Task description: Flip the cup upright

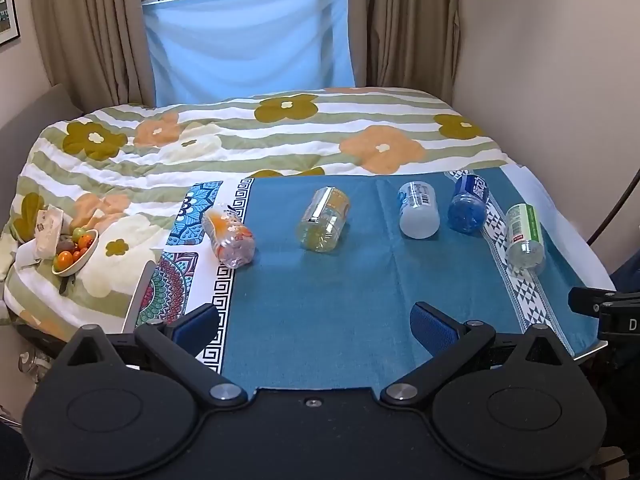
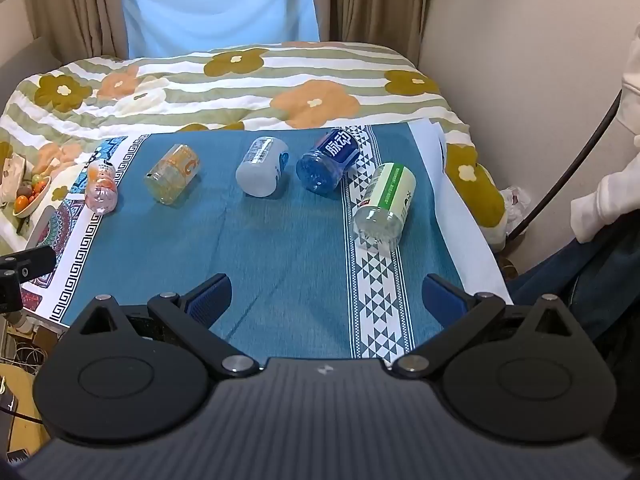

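Several cut-bottle cups lie on their sides in a row on a blue cloth [image 1: 320,300]: an orange-print one [image 1: 229,238] at far left, a yellow one [image 1: 324,219], a white one [image 1: 418,210], a blue one [image 1: 469,209] and a green-label one [image 1: 525,236] at far right. The right wrist view shows the same row: orange [image 2: 101,187], yellow [image 2: 173,174], white [image 2: 262,172], blue [image 2: 328,160], green [image 2: 385,205]. My left gripper [image 1: 316,326] is open and empty, near the cloth's front edge. My right gripper [image 2: 326,300] is open and empty, short of the cups.
The cloth lies on a bed with a flowered quilt [image 1: 240,136]. A bowl of small fruit [image 1: 76,252] sits at the left edge. A patterned mat [image 1: 192,264] lies left of the blue cloth. A wall [image 1: 540,60] runs along the right; curtains hang behind.
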Demonstrator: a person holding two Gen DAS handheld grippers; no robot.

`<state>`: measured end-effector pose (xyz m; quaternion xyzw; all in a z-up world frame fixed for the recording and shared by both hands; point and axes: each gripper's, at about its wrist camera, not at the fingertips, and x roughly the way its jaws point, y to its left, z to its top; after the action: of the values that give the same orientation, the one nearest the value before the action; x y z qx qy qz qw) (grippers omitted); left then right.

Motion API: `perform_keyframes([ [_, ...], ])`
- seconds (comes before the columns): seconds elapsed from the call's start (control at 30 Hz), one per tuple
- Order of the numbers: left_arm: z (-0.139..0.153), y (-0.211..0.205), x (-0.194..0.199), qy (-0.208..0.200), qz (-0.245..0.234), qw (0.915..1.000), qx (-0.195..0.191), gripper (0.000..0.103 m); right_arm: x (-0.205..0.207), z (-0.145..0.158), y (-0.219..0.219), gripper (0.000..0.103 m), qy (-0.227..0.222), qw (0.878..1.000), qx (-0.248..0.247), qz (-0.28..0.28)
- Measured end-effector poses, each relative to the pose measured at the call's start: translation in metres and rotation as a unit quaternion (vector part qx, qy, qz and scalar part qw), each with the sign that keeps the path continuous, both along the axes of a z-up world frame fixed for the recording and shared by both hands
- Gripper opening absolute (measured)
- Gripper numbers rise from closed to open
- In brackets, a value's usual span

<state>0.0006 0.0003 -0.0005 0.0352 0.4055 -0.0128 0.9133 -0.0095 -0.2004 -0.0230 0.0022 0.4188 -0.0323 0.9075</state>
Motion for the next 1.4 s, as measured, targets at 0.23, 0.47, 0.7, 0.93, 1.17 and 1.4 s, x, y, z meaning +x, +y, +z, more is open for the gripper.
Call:
perform_keyframes([
  [0.23, -0.0003, 0.0038, -0.0006, -0.004, -0.001, 1.0, 0.002, 0.103, 0.0002, -0.0004, -0.0008, 0.103, 0.001, 1.0, 0.001, -0.001],
  [0.47, 0.0017, -0.0006, -0.0022, -0.011, -0.001, 0.9999, 0.007, 0.103, 0.0018, -0.0004, -0.0005, 0.103, 0.001, 1.0, -0.001, 0.001],
  [0.7, 0.0031, -0.001, -0.0012, -0.01, -0.001, 0.9999, 0.008, 0.103, 0.0016, -0.0001, 0.0013, 0.103, 0.001, 1.0, 0.002, 0.0],
  [0.93, 0.0032, -0.0007, -0.0013, -0.01, -0.001, 0.9999, 0.009, 0.103, 0.0043, 0.0002, -0.0008, 0.103, 0.002, 1.0, 0.002, 0.003],
  [1.17, 0.0042, 0.0004, -0.0019, -0.01, -0.001, 0.9999, 0.008, 0.103, 0.0038, 0.0009, 0.0022, 0.103, 0.003, 1.0, 0.001, 0.003],
  [1.4, 0.0054, 0.0016, -0.0019, -0.01, -0.001, 0.9999, 0.008, 0.103, 0.0044, 0.0006, 0.0013, 0.103, 0.003, 1.0, 0.001, 0.004],
])
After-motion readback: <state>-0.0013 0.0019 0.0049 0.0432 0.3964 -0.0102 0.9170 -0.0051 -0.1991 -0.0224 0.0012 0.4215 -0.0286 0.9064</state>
